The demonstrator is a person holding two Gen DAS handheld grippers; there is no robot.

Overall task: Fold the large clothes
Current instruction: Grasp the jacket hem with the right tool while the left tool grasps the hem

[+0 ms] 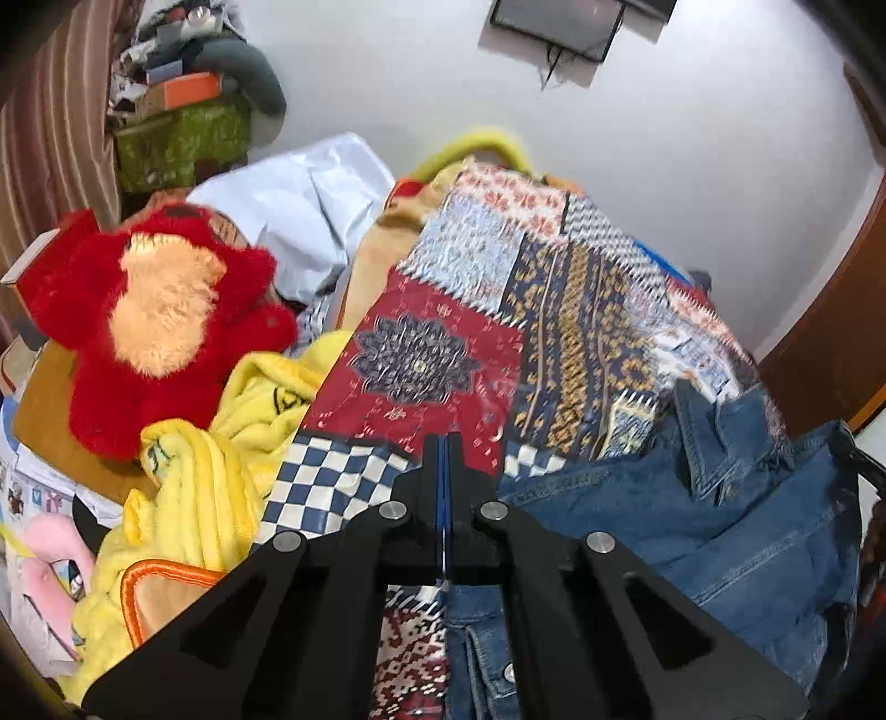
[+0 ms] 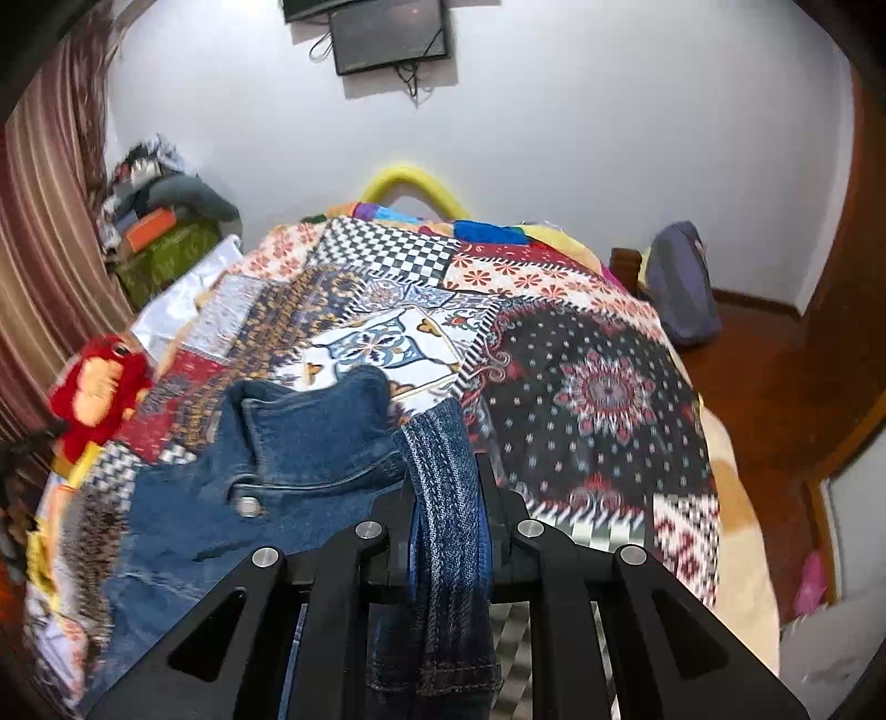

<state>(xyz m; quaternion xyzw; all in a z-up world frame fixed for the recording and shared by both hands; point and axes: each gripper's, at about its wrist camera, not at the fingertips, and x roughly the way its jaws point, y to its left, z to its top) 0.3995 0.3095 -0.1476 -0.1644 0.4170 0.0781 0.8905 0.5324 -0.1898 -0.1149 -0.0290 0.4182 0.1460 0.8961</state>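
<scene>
A blue denim jacket (image 1: 720,526) lies bunched on the patchwork quilt (image 1: 443,343) of a bed, partly lifted. In the left wrist view my left gripper (image 1: 443,443) is shut, and an edge of the denim hangs straight down beneath its jaws. The right wrist view shows the jacket (image 2: 299,443) with its collar and a metal button turned up. My right gripper (image 2: 446,471) is shut on a thick fold of that denim, which drapes down between the fingers. The rest of the jacket spreads to the left over the quilt (image 2: 581,387).
A red plush toy (image 1: 138,321) and a yellow blanket (image 1: 210,482) lie along the bed's left side, with a white pillow (image 1: 299,210) behind. A striped curtain (image 2: 44,249) hangs at left. A purple bag (image 2: 681,282) stands on the wooden floor at right. A screen (image 2: 387,33) hangs on the wall.
</scene>
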